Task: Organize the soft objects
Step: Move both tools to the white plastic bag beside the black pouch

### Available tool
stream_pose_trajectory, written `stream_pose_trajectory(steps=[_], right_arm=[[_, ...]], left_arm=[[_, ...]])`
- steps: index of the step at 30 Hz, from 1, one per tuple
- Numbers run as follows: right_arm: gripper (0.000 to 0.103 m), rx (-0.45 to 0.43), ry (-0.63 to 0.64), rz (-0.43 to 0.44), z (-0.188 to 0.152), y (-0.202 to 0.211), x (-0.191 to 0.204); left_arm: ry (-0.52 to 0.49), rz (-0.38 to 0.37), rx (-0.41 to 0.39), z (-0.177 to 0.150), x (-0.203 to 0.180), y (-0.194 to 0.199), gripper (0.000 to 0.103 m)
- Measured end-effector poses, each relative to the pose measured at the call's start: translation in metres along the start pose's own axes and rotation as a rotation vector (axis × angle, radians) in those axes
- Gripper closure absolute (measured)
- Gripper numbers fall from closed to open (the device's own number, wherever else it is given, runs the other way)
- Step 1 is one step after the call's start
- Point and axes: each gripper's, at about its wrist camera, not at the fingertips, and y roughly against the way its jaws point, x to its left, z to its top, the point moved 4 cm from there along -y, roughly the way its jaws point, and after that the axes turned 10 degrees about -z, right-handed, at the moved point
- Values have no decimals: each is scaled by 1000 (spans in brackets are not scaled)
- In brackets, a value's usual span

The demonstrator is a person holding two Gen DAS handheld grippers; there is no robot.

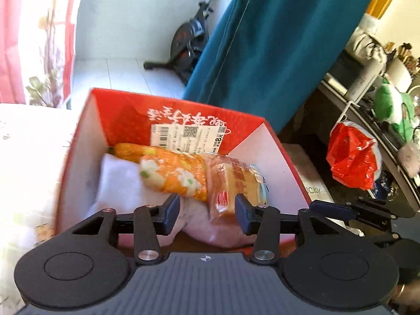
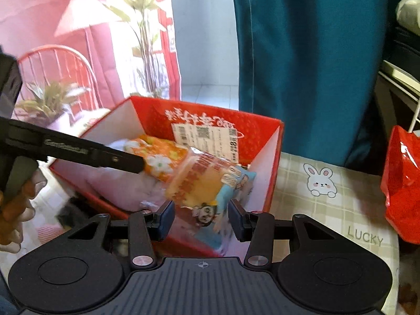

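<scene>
- Inside the box (image 2: 147, 115), a snack pack (image 2: 207, 183), an orange cloth (image 1: 178, 168) and a white cloth (image 1: 118, 181) are seen.
- Both the left gripper (image 1: 207, 216) and right gripper (image 2: 200, 220) are held apart, gripping nothing.

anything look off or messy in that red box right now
Nothing spilled or damaged. The wrapped snack cake lies tilted atop the pile in the red box, leaning on the orange floral cloth with one end near the front rim, between the right gripper jaws.

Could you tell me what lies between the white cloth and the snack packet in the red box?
The orange flowered cloth lies between the white cloth and snack packet; left wrist view.
</scene>
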Motion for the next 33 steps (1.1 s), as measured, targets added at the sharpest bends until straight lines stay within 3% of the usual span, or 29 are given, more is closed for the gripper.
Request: stream_pose_trajectory(steps=[6, 10, 19, 25, 28, 33], right_arm=[[60, -62, -2, 43, -19, 40, 21], [60, -73, -9, 82, -43, 57, 39], [57, 33, 36, 143, -122, 68, 77], [49, 138, 11, 165, -169, 75, 83], [46, 156, 15, 166, -176, 78, 83], [43, 203, 52, 113, -194, 72, 83]], left_arm=[[-19, -12, -38, -44, -7, 58, 42], [-2, -3, -17, -86, -1, 78, 40], [53, 63, 46, -167, 23, 98, 31], [114, 51, 57, -194, 33, 102, 29], [124, 45, 63, -203, 33, 102, 29], [125, 51, 76, -212, 31, 97, 28]])
